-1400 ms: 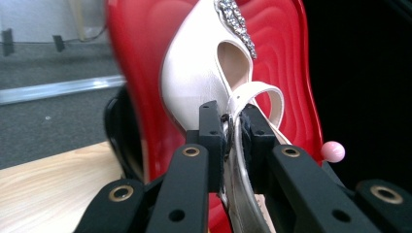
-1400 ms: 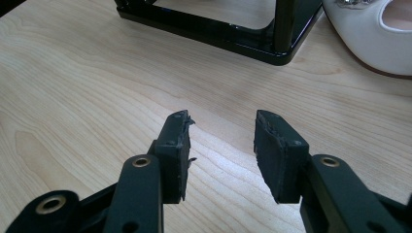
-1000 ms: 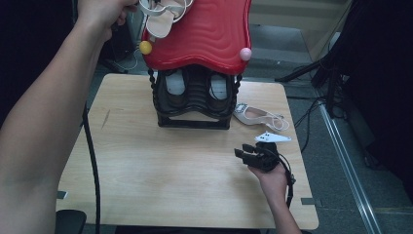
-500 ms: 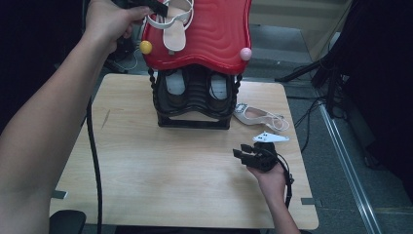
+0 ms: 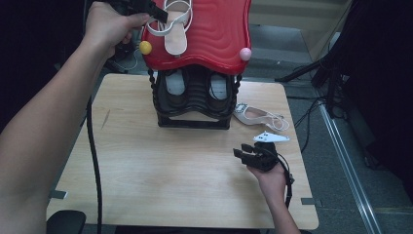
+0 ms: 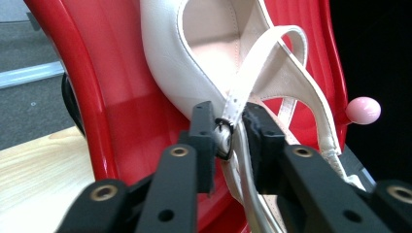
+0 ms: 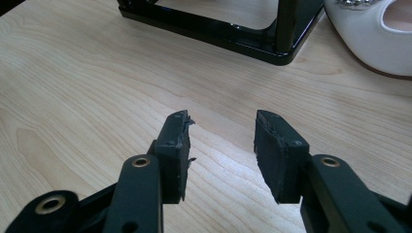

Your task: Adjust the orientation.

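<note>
A white slingback shoe (image 5: 174,27) lies on the red wavy top (image 5: 219,34) of a black shoe rack (image 5: 195,100). My left gripper (image 5: 155,13) is raised at the top's left edge, shut on the shoe's strap by the buckle (image 6: 224,127). The shoe's heel cup (image 6: 180,58) rests against the red surface (image 6: 116,92). A second white shoe (image 5: 257,116) lies on the table to the right of the rack, its toe (image 7: 374,34) ahead of my right gripper (image 7: 221,145). My right gripper (image 5: 249,153) rests low over the table's right side, open, nothing between its jaws.
The wooden table (image 5: 146,161) has open room in front of the rack. A yellow knob (image 5: 145,47) and a pink knob (image 5: 245,53) stick out from the red top. The rack's black base bar (image 7: 218,36) lies ahead of the right gripper. Cables (image 5: 92,146) trail down the left side.
My left hand has brought the white shoe down and to the right, further onto the red top. The right gripper has stayed put.
</note>
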